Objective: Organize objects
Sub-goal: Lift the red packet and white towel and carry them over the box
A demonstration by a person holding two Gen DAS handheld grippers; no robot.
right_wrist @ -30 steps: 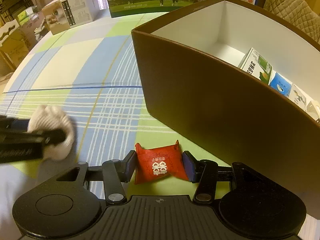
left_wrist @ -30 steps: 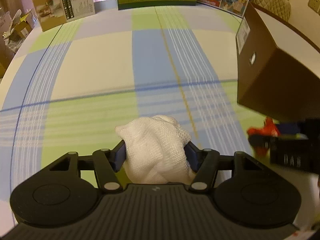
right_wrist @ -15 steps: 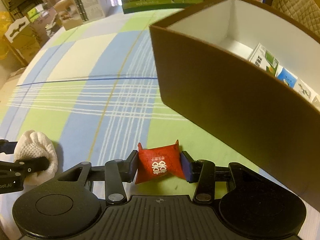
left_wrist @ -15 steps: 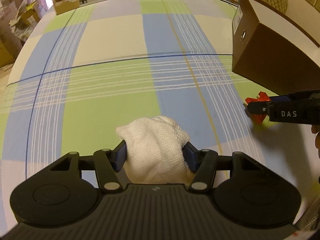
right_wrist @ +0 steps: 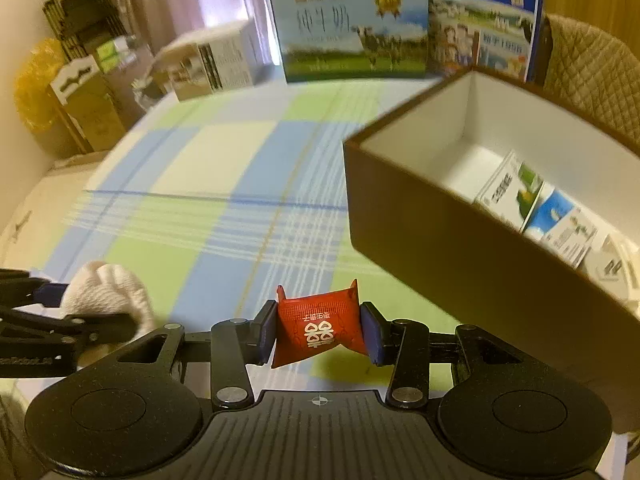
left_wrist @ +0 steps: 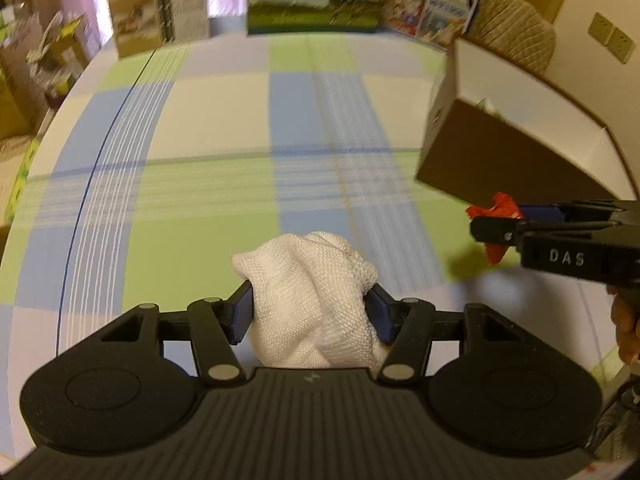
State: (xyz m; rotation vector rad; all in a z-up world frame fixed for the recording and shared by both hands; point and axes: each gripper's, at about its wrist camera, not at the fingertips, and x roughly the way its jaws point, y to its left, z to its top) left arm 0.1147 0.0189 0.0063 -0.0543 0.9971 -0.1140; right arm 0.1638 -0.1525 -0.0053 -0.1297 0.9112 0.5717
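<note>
My left gripper [left_wrist: 310, 308] is shut on a bundled white woven cloth [left_wrist: 316, 296], held above the plaid tablecloth [left_wrist: 200, 184]. In the right wrist view that cloth [right_wrist: 106, 292] shows at the lower left. A red packet [right_wrist: 322, 326] with white characters is clamped in my right gripper [right_wrist: 320, 330]; from the left wrist view the packet [left_wrist: 498, 210] and the right gripper [left_wrist: 504, 232] appear at the right. The brown box [right_wrist: 452, 248] with a white inside stands to the right and holds several small cartons [right_wrist: 532, 204]. It shows too in the left view [left_wrist: 500, 160].
Milk cartons [right_wrist: 352, 32] and a beige box [right_wrist: 208, 64] stand along the table's far edge. A quilted chair back [right_wrist: 592, 76] is behind the brown box. Cardboard boxes and a black rack [right_wrist: 80, 12] sit off the table's left side. A hand [left_wrist: 626, 324] shows at the right.
Both grippers have risen and tilted up, so more of the far edge and room shows. The brown box's inside is more visible. Both holds are unchanged.
</note>
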